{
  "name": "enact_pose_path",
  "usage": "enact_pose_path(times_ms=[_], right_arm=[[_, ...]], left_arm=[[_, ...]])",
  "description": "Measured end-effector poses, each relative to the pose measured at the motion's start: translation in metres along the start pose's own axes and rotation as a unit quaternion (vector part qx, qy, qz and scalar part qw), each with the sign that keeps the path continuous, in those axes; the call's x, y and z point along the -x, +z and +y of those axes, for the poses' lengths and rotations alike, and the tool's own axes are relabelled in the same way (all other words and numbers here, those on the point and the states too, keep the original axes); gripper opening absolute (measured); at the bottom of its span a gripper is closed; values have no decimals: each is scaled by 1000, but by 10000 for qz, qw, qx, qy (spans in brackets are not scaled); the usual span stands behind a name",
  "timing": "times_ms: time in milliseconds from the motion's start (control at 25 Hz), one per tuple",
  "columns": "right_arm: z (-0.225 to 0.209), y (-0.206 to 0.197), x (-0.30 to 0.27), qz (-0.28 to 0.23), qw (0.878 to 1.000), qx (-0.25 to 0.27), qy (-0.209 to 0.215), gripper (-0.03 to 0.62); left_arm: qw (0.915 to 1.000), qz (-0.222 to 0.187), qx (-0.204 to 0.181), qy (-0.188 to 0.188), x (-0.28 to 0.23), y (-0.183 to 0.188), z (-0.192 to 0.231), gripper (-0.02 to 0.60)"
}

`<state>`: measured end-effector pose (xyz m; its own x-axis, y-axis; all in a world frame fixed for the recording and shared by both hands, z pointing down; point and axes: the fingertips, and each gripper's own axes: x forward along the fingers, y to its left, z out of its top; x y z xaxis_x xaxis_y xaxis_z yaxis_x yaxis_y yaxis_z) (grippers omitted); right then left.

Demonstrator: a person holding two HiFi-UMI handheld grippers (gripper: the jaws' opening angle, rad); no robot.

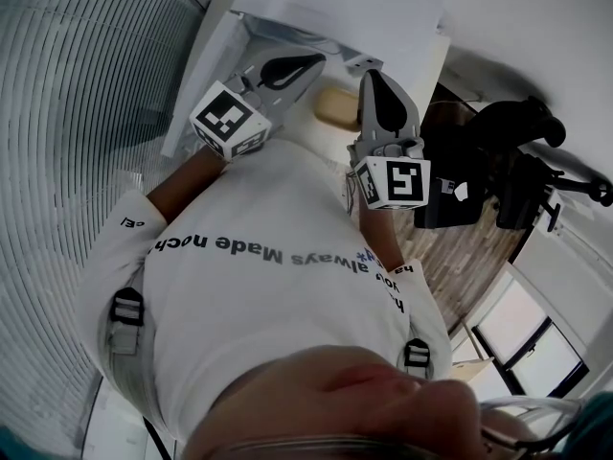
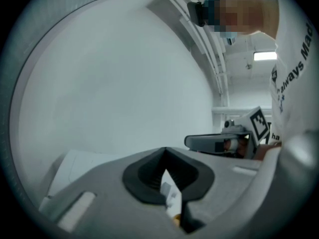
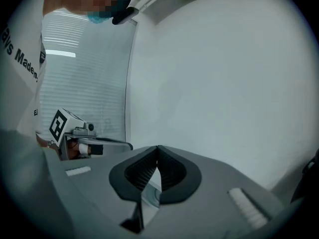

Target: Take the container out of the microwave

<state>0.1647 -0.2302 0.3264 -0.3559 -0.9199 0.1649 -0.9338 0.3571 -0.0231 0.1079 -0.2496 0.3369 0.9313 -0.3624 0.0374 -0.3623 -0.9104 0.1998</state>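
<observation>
beige container, judged light, stiff plastic; take it by the sides. left hand-held gripper and right hand-held gripper: jaws together, nothing held.

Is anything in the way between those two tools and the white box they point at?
Nothing visible does. The left tool and right tool, both shut and empty, point at the white box with only air ahead. A beige thing shows between them; I cannot tell what it is. The container itself is not in view.
</observation>
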Motion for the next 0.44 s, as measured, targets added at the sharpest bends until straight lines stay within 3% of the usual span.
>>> enact_pose_path(times_ms=[440], right_arm=[[8,-2,-2,40,10000,12,85,2]], left_arm=[[10000,-25,10,88,8,-1,1,2]])
